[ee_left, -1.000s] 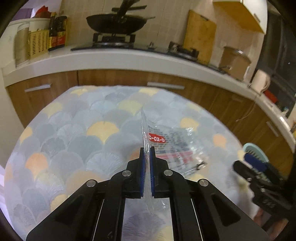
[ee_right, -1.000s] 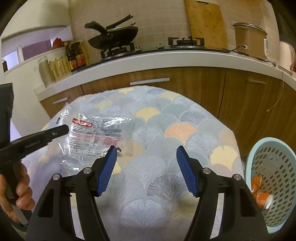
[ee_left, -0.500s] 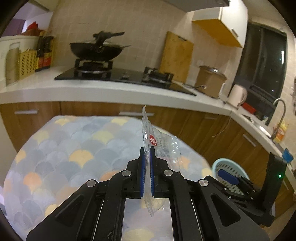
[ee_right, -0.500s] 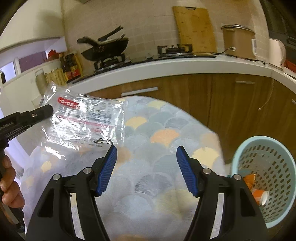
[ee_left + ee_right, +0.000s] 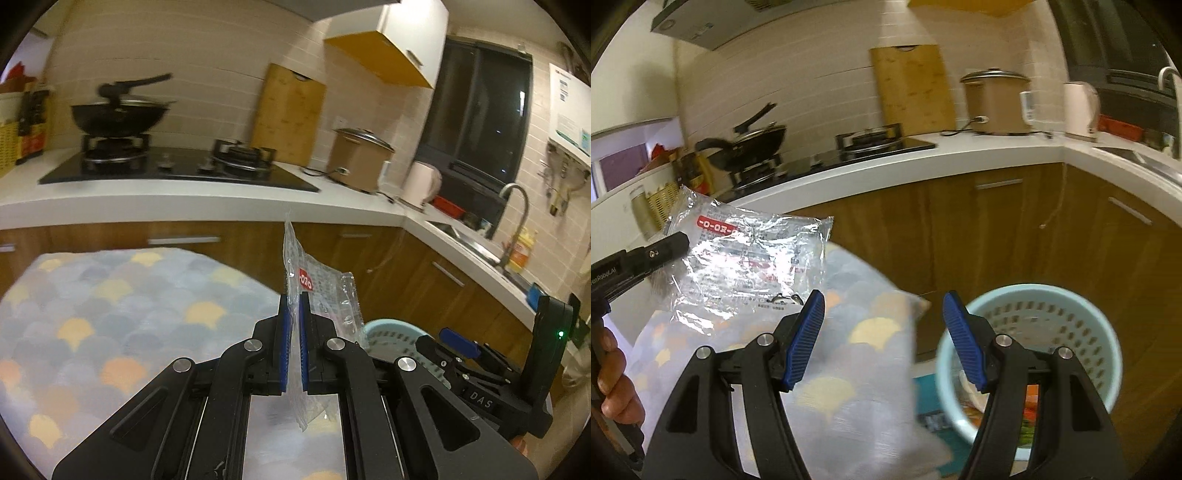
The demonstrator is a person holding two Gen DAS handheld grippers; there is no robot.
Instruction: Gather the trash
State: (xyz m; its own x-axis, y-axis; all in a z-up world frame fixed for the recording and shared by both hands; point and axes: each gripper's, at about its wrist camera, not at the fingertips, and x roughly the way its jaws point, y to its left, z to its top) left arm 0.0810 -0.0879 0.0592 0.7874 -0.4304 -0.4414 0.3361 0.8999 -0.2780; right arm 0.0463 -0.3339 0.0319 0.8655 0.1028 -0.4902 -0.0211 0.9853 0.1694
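Plastic wrapper pinched in the left gripper, held in the air above the table.

Left gripper, at the centre of its own view, has its blue pads pressed together on the clear plastic wrapper, which stands edge-on above them; in the right wrist view the wrapper hangs at left over the patterned tablecloth. Right gripper stands spread with nothing between its pads. Pale blue perforated basket sits at lower right of that view, trash inside.
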